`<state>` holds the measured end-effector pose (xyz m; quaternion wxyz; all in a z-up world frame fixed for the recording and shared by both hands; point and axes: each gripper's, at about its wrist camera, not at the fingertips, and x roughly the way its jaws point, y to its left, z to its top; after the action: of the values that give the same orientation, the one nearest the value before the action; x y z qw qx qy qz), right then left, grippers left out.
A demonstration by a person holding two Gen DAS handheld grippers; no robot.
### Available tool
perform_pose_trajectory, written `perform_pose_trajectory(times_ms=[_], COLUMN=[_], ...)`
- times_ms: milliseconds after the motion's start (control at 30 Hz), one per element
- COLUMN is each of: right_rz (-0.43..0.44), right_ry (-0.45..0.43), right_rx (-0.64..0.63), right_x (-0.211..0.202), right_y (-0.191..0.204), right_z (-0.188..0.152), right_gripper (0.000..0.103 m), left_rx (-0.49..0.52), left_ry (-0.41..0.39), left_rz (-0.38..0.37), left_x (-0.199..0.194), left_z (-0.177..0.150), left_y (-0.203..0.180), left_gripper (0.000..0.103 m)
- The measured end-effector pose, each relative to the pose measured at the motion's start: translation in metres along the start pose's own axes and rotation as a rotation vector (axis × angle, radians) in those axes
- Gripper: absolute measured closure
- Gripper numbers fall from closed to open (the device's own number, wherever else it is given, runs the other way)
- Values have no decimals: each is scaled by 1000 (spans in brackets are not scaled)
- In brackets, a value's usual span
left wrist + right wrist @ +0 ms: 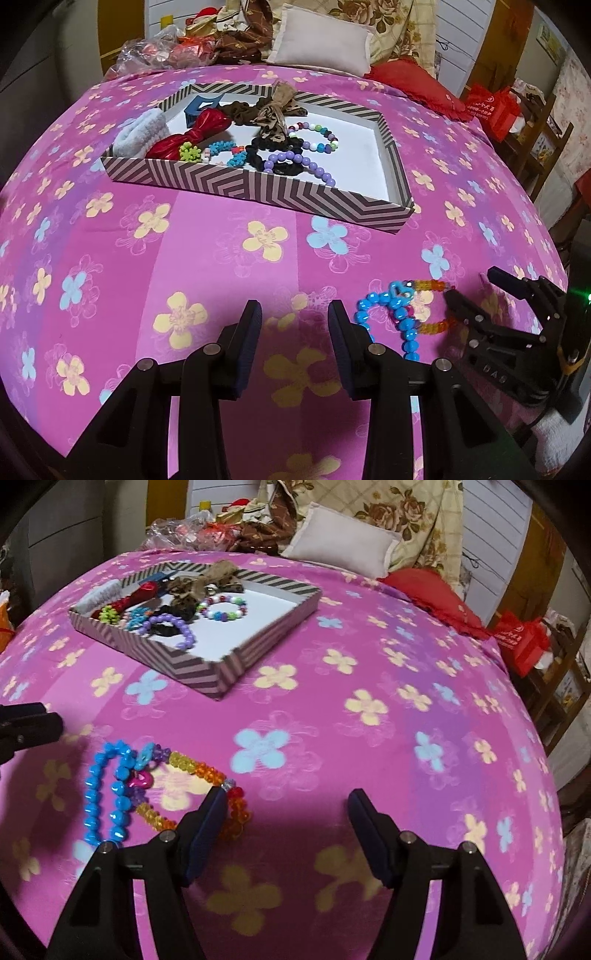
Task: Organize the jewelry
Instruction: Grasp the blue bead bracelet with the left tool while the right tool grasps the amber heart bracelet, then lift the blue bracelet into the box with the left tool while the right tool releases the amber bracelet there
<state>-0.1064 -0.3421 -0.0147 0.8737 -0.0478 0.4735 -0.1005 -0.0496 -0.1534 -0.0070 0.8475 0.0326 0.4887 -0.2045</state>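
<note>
A blue bead string [400, 319] [107, 794] and an orange-yellow crystal bracelet [434, 306] [195, 768] lie tangled on the pink flowered bedspread. My left gripper [294, 317] is open and empty, just left of the blue beads. My right gripper [288, 805] is open; its left finger [210, 812] sits against the orange bracelet's right end, and it shows in the left wrist view [476, 288]. A striped box [258, 184] [221, 664] farther back holds bead bracelets, scrunchies, a red bow and a hair claw.
A grey pillow [325, 40] [343, 542], a red cushion [413, 81] [432, 587] and piled fabric lie at the bed's far end. A red bag [495, 107] [524, 638] and wooden furniture stand off the right edge.
</note>
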Motion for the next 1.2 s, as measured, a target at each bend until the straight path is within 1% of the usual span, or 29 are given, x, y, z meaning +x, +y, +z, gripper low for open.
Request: perform_pose_trajectory(times_ms=[133,267,433,733,767,800,867,900,933,967,1000,1033,1067,1133,1200], right_rz=[-6,55,104,141,146,152,165,170,173,173,171,171,173,176,169], right_ry=[6,6,-2,-31,-36,-42,-53,-60,-64,-68,-67,-63,-60,-57,-72], right_rx=[30,75,102,61,56,47,26,9,-6,-28,-40,-55,-64,-81,-87], right_x=[0,2,4,4,4,4,3,2,2,2,2,2,2,-1,-7], right_y=[-14,-23,-29,-28,-27,-26,-24,-21,-19,-15,-12,-9,-8,-5,-5], right_z=[-4,-8,-11,-12,-12,-12,-10,-10,-9,-8,-7,-6,-4,-2,1], right_gripper=[32,32,32,33,34,38,49,61,73,78,85,90,92,93,93], left_rx=[4,6,13,65,73,80,91,94,94,97,106,117,122,127,126], left_ry=[11,26,46,101,92,93,93,90,88,85,90,88,91,83,51], left_rz=[-4,-13,-37,-65,-58,-54,-46,-40,-42,-54,-63,-65,-67,-78,-81], left_x=[4,8,13,29,28,29,31,31,32,33,34,34,34,30,21], left_z=[0,0,0,-3,-3,-3,-2,-1,-1,0,0,1,2,4,8], left_y=[-4,-8,-14,-36,-38,-39,-44,-45,-46,-46,-47,-48,-48,-46,-42], left_gripper=[57,57,56,55,55,55,55,57,62,80,85,85,85,85,85])
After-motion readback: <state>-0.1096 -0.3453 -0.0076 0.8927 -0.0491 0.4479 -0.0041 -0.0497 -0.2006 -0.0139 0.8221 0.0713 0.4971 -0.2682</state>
